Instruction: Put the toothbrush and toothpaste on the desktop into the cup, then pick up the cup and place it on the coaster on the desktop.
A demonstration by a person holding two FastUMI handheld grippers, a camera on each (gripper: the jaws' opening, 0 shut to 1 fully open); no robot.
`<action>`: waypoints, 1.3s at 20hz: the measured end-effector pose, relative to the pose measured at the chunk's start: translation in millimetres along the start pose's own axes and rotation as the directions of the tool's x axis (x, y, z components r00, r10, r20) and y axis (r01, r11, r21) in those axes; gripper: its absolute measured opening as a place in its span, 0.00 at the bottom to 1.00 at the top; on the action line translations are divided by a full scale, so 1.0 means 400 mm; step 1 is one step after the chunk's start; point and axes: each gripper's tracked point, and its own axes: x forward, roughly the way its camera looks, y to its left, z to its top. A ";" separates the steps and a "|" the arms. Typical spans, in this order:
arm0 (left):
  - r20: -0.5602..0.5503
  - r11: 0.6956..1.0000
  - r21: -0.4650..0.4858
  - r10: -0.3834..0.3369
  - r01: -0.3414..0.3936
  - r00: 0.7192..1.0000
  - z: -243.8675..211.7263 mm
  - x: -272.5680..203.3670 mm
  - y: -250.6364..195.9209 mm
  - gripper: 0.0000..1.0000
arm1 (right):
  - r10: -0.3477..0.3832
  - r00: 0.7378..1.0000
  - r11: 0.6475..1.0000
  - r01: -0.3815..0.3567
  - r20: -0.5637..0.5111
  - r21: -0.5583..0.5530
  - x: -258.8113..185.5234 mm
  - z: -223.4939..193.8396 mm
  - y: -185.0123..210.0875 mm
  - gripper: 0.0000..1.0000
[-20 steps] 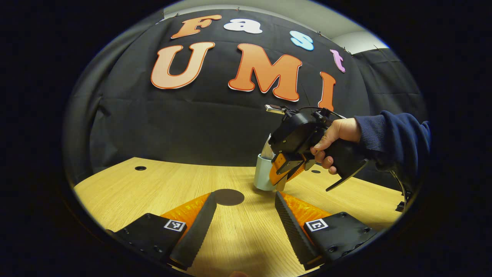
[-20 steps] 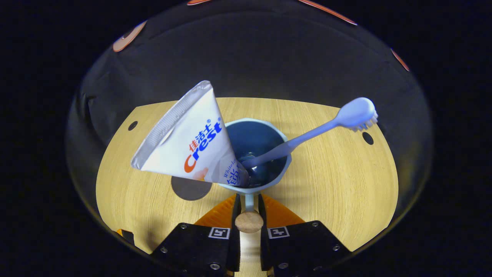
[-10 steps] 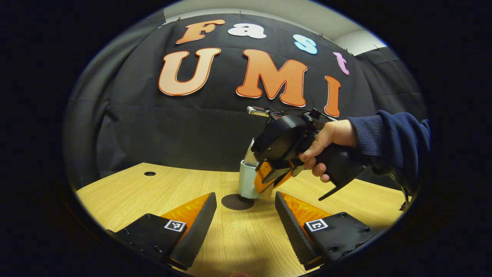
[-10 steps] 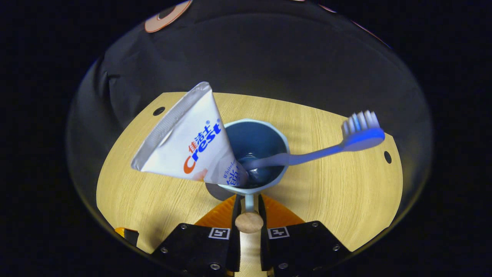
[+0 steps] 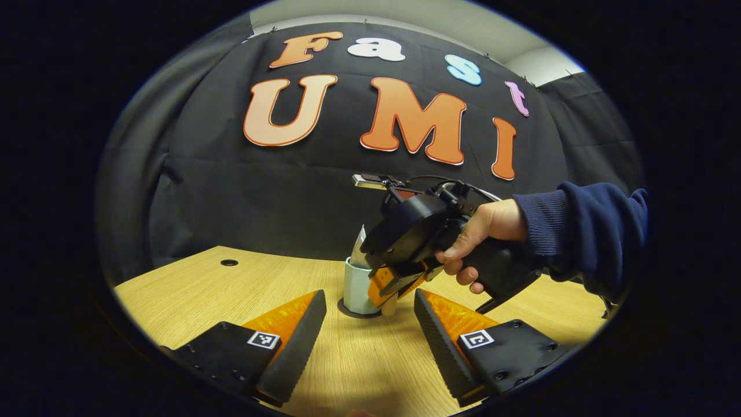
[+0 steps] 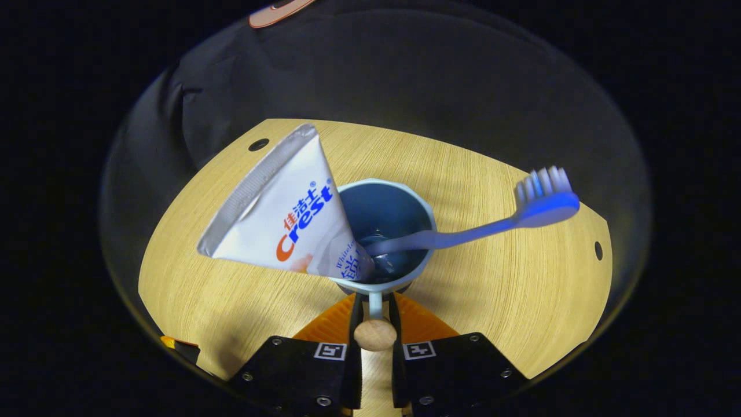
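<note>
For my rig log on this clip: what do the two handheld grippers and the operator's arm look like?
The left gripper has black blocks bearing square black-and-white tags, with orange ribbed wedges behind its toothed fingers. The right gripper is a black pistol-grip body with orange parts, thin cables and a small module on top. The hand emerges from a navy ribbed-cuff sleeve.

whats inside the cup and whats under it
Inside the cup: the toothpaste and the toothbrush, both leaning out over the rim. Under it, in the left gripper view, the dark coaster shows at its base; most of the coaster is covered.
</note>
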 end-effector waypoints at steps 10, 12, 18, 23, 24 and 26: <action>-0.011 1.000 -0.006 0.012 -0.012 1.000 -0.014 0.005 0.008 0.97 | 0.057 0.991 0.998 -0.060 0.123 0.021 -0.008 0.021 -0.021 0.50; -0.012 1.000 -0.008 0.010 -0.010 1.000 -0.010 0.008 0.006 0.97 | 0.068 0.985 0.997 -0.073 0.156 0.025 -0.005 0.031 -0.024 0.57; -0.006 0.998 0.038 0.047 -0.046 0.999 0.026 -0.006 -0.009 0.97 | 0.148 0.943 0.979 -0.183 0.298 0.093 0.009 0.048 -0.010 0.71; 0.016 0.998 0.049 0.027 -0.027 1.000 0.100 -0.029 -0.079 0.97 | 0.070 0.871 0.985 -0.136 0.486 0.103 -0.003 0.092 -0.031 0.75; 0.025 0.998 0.052 0.022 -0.023 0.999 0.118 -0.038 -0.094 0.97 | 0.058 0.855 0.983 -0.138 0.515 0.118 -0.005 0.101 -0.036 0.75; 0.053 0.998 0.063 0.019 -0.022 0.998 0.163 -0.048 -0.119 0.98 | 0.021 0.823 0.981 -0.126 0.568 0.147 -0.009 0.119 -0.053 0.75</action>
